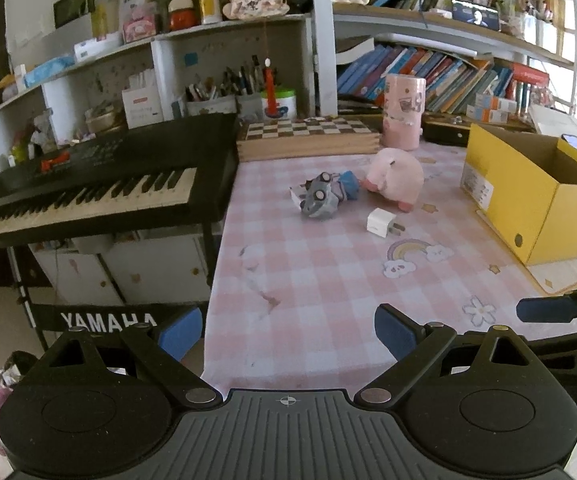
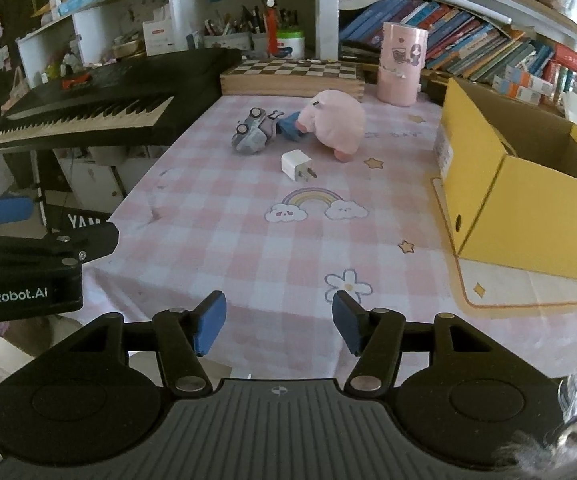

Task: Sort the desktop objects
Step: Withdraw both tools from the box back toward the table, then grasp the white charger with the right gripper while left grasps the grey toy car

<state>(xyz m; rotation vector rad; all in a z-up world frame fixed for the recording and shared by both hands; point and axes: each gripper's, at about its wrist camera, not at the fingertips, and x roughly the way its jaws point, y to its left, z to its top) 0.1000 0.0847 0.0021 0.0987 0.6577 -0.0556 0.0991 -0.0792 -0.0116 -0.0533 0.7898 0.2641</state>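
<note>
Three small items are seen clustered toward the far middle of the pink checked tablecloth point(image 2: 248, 248): a white cube-shaped plug charger point(image 2: 295, 165) with its metal prongs pointing toward the right, a grey toy car point(image 2: 250, 134) lying on its side with wheels showing, and a round pink plush toy point(image 2: 334, 122), with a scrap of blue fabric point(image 2: 288, 126) wedged between car and plush. The charger is set nearest the front edge, a little apart from the other two; car and plush appear to be touching through the fabric.

An open yellow cardboard box point(image 2: 528, 216) is placed at the right side of the table, judged to be the likely destination.

Both grippers are held low over the near edge, well apart from the cluster, and nothing is held by either. The left gripper point(image 1: 288, 336) is spread wide; the right gripper point(image 2: 278, 322) is parted about halfway. From the right gripper the charger lies almost straight ahead, and the box sits on that same side, so the right hand is judged better placed. The charger's long axis, body to prongs, runs across the view, so the jaws would close along it unless the wrist is rolled.
</note>
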